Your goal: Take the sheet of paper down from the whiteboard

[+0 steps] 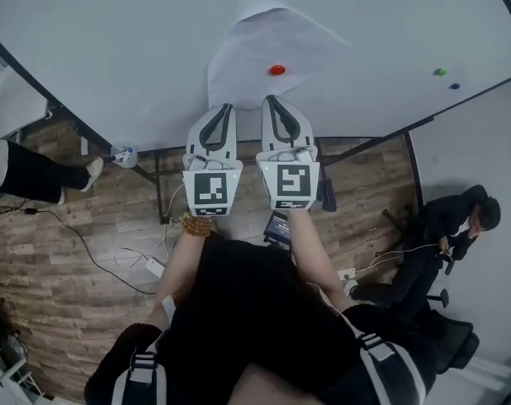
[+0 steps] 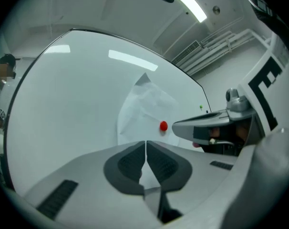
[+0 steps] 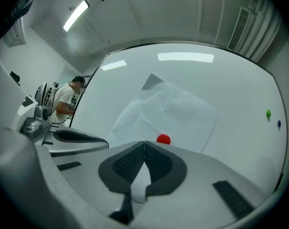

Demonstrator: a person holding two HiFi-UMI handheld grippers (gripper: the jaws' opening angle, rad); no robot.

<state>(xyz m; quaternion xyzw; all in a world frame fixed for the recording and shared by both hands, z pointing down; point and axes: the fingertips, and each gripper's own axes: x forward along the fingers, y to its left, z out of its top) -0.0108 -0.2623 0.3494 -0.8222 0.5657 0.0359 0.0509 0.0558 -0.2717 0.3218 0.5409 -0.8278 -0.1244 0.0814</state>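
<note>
Paper (image 1: pixel 277 45) edge clamped in both hand-held grippers (image 2: pixel 145 146) (image 3: pixel 144 146)

Open whiteboard (image 1: pixel 112 49) either side of the sheet of paper (image 1: pixel 255 49), red magnet (image 1: pixel 277 70) on it

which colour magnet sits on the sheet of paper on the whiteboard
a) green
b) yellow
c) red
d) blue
c: the red magnet sits on the sheet of paper, while the green magnet and the blue magnet sit off to one side on the bare whiteboard.
</note>
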